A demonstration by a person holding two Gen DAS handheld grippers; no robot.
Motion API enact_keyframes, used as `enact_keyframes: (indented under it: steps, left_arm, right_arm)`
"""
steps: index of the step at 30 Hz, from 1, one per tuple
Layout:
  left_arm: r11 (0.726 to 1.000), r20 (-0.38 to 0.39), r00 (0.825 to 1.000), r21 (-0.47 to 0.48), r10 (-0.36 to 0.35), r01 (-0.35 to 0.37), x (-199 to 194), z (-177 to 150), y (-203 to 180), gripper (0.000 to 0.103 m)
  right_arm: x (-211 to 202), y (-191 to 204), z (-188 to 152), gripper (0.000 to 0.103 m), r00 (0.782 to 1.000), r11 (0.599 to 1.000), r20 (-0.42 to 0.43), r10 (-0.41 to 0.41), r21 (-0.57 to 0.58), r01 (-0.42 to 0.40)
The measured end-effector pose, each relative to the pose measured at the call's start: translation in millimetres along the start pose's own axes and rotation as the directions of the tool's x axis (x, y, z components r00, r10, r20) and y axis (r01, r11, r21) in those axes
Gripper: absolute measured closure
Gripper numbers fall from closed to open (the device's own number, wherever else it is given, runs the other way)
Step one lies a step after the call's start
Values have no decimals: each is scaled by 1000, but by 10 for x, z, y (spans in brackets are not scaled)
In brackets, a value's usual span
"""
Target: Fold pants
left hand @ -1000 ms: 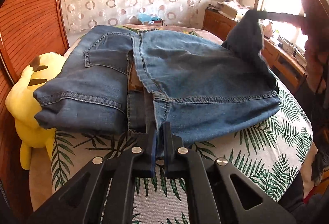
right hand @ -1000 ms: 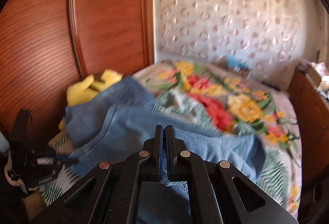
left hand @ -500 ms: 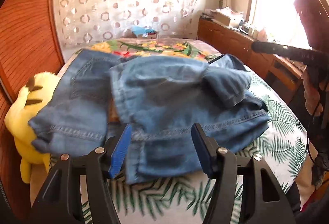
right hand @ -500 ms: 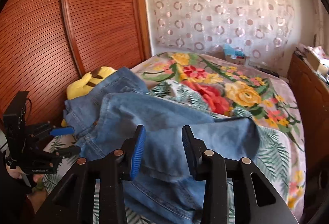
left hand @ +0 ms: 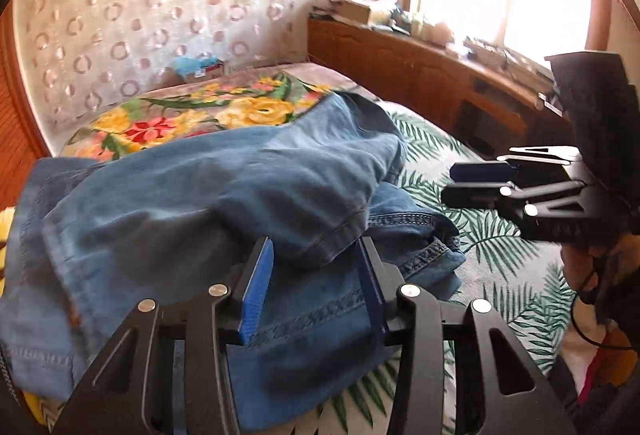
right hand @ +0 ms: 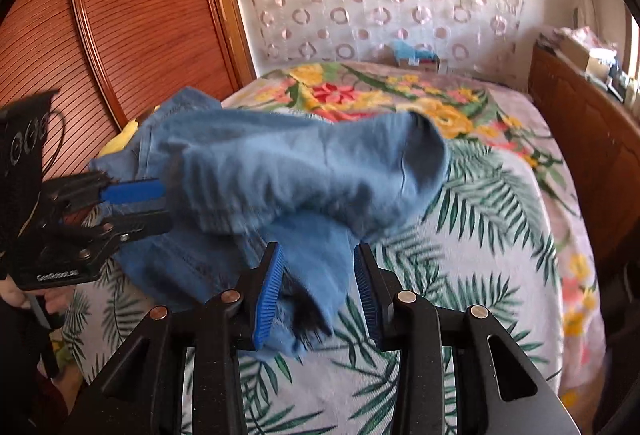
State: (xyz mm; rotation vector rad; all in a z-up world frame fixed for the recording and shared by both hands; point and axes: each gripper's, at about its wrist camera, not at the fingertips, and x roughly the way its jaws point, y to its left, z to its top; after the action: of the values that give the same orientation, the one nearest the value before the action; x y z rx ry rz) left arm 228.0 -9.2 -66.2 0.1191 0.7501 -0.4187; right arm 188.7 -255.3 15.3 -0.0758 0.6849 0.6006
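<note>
Both grippers have let go of the denim since a second ago, when each was clamped on it. Folded blue jeans (left hand: 208, 195) lie in a loose heap on the near left part of the floral bedspread (right hand: 492, 219), beside a yellow plush toy (right hand: 120, 139). Left gripper (left hand: 316, 275): jaws apart and closing, the jeans' hem between them, not pinched. Right gripper (right hand: 318, 279) stands released, with cloth between its blue pads, unpressed.
</note>
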Motion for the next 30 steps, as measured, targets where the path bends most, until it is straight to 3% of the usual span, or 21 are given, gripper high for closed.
enact_keyframes:
  steps: [7, 11, 12, 14, 15, 17, 22, 30]
  left_arm:
    - [996, -99, 992, 67, 72, -65, 395, 56, -45, 59]
    - [993, -113, 989, 76, 96, -88, 489, 78, -18, 59]
    - [993, -110, 989, 78, 97, -89, 490, 75, -18, 62]
    - [993, -110, 988, 73, 104, -97, 501, 85, 6, 87]
    - [995, -115, 989, 55, 91, -85, 482, 95, 38, 88]
    - [996, -99, 992, 41, 80, -76, 408, 128, 57, 93]
    - [995, -44, 996, 54, 81, -78, 73, 286, 45, 97]
    - [995, 53, 994, -4, 98, -98, -663, 482, 222, 97]
  right_arm:
    - [-2, -14, -120, 65, 999, 999, -30, 39, 23, -38]
    - [-10, -54, -136, 65, 998, 998, -43, 54, 25, -53]
    - [-21, -101, -183, 65, 997, 998, -47, 57, 25, -56]
    - [-12, -97, -204, 65, 997, 998, -56, 62, 26, -60]
    - [6, -155, -200, 65, 996, 998, -59, 65, 28, -64]
    - [12, -149, -203, 67, 996, 998, -58, 66, 21, -64]
    - [49, -189, -228, 95, 997, 1000, -68, 27, 10, -26]
    - [-277, -204, -159, 99, 999, 999, 27, 33, -8, -33]
